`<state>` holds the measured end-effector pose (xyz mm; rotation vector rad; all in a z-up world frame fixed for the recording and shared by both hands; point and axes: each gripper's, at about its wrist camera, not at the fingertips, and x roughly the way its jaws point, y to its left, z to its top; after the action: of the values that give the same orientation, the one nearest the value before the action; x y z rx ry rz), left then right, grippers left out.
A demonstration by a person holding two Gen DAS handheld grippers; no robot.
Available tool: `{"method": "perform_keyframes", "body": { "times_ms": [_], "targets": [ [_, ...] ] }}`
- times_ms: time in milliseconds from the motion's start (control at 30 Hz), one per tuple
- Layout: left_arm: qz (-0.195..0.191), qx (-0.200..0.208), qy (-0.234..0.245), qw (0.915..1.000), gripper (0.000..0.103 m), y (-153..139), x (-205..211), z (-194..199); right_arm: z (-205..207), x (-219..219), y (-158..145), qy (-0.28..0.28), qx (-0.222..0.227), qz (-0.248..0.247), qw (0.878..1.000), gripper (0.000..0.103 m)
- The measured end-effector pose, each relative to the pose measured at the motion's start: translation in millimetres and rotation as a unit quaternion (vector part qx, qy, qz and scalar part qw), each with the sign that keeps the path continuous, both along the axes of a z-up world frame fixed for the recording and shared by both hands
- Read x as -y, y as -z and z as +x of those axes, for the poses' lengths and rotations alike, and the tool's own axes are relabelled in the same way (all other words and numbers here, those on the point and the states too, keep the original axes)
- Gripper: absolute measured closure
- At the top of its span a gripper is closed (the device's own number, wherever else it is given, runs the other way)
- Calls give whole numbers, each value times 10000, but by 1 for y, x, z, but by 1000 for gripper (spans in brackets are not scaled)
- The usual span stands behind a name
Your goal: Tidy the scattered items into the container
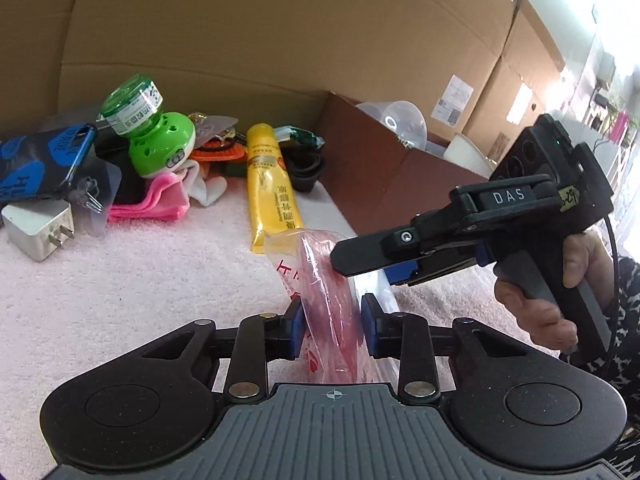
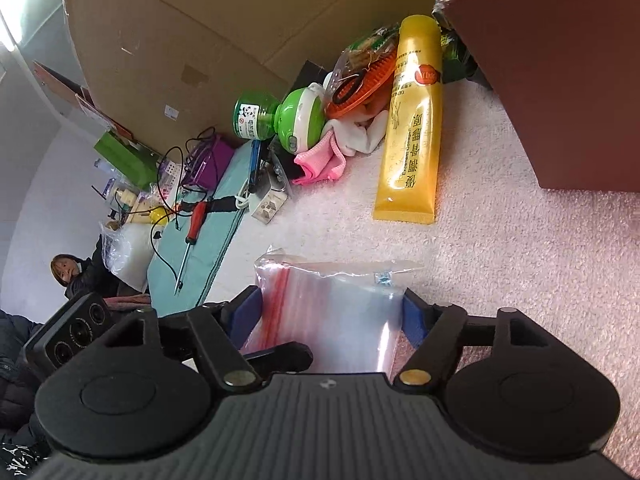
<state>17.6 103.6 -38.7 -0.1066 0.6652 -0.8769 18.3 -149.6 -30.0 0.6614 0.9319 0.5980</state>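
A stack of clear zip bags with red seals (image 1: 328,300) lies on the pink towel, held between both grippers. My left gripper (image 1: 331,330) is shut on its edge. My right gripper (image 2: 330,314) is shut on the same stack (image 2: 332,312); in the left wrist view it (image 1: 360,260) comes in from the right. The brown container box (image 1: 380,168) stands at the back right, with a clear bulb and white things inside. A yellow tube (image 1: 270,184) lies beside the box (image 2: 560,80), and also shows in the right wrist view (image 2: 412,120).
A pile at the back left: green-and-white bottle device (image 1: 156,136), pink cloth (image 1: 156,204), white charger (image 1: 40,228), blue phone case (image 1: 36,164), orange brush (image 1: 218,154), black cups (image 1: 306,170). Large cardboard boxes (image 1: 260,20) stand behind. A red screwdriver (image 2: 192,236) lies on a teal mat.
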Motion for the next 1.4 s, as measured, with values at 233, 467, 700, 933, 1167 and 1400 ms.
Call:
{"method": "perform_keyframes", "body": {
  "times_ms": [233,467,700,933,1167,1400],
  "targets": [
    [-336,169,-77,9993,77,-13,-8,7,-10,5,-19,1,518,-28,9987,60],
    [-374,461,39,9982,77,-28,3,11,-15,7,-36,115,1057,-220,9941,66],
    [-597,818,180,9947,77,-57,23,20,-22,17,-63,393,1587,-446,9855,66],
    [-614,1528,570,9847,77,-120,77,40,-25,48,-120,852,2369,-768,9647,67],
    [-521,1650,896,9808,76,-133,170,67,-24,107,-144,1668,2652,-1337,9402,66],
    [-287,1512,920,9838,74,-112,231,79,-19,145,-127,2190,2530,-1791,9252,66]
  ]
}}
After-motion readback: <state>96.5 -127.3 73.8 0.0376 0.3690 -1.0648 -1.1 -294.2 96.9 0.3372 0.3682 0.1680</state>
